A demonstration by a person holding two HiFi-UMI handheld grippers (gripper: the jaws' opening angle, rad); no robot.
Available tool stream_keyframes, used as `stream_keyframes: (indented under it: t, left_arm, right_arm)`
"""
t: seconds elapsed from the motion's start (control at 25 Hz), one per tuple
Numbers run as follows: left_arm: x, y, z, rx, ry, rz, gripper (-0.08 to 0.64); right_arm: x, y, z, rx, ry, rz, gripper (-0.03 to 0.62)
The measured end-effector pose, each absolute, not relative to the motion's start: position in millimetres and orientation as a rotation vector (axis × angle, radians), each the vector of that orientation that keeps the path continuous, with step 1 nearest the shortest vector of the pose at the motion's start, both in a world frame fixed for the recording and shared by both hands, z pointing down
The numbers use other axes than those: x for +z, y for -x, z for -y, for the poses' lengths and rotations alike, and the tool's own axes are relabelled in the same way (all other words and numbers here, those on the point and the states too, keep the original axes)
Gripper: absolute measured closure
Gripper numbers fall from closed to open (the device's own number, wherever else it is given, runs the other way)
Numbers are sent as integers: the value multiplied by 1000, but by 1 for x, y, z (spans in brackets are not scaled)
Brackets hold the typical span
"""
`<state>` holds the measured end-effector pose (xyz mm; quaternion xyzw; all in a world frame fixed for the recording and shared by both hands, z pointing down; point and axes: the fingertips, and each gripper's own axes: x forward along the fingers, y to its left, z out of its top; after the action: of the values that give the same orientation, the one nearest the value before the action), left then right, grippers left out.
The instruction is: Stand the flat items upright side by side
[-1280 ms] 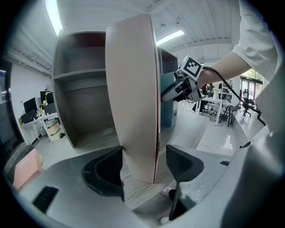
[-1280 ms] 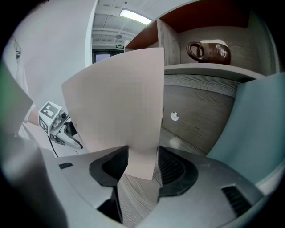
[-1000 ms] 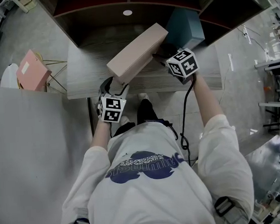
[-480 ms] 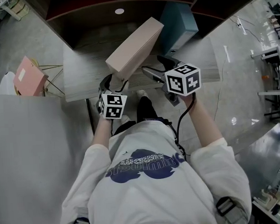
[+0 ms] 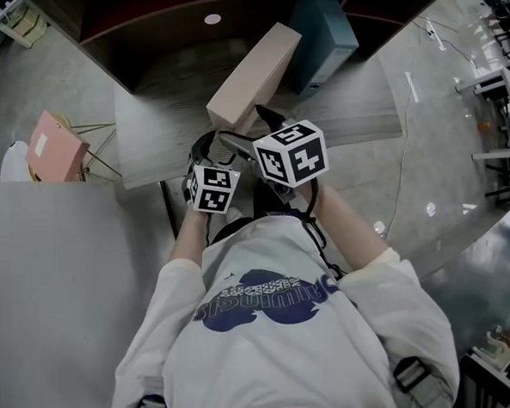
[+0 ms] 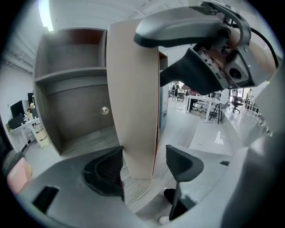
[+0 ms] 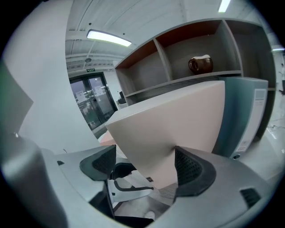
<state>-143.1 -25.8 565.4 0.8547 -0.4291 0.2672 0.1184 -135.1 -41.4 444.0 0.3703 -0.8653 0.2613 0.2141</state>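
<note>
Shelving and background room.
A brown glazed jar (image 7: 199, 63) sits in the open grey wooden shelf unit (image 7: 178, 53); a ceiling strip light (image 7: 109, 38) glows above glass double doors (image 7: 91, 100); a pink box (image 5: 55, 149) rests on thin wire legs (image 5: 102, 144).

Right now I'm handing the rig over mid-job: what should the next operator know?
Left gripper: open, astride the beige box's near end; one pad touches, a gap shows at the other.
Right gripper: jaws have just been opening, now wide around the same box, no grip.
Teal box stands upright at the back of the table; beige box tilts beside it.
Done: teal box up. Left: stand the beige box beside it.
</note>
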Motion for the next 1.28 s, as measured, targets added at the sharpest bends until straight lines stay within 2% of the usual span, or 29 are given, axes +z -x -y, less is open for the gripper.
stream_keyframes:
  t: [0.28, 0.68, 0.84, 1.12, 1.28]
  left_arm:
    - [561, 134, 20, 818, -2579, 1160, 245]
    - [518, 172, 33, 773, -2708, 1076, 245]
    - [495, 158, 44, 766, -2749, 1025, 244]
    - [490, 102, 42, 807, -2817, 908, 245]
    - [495, 94, 41, 820, -2827, 873, 245]
  right_arm:
    - [445, 111, 53, 756, -1142, 2340, 209]
    - [447, 100, 49, 709, -1036, 2339, 209]
    - [447, 93, 46, 682, -985, 2324, 209]
    - [435, 56, 42, 639, -923, 2283, 210]
    - [438, 48, 42, 634, -907, 2257, 209]
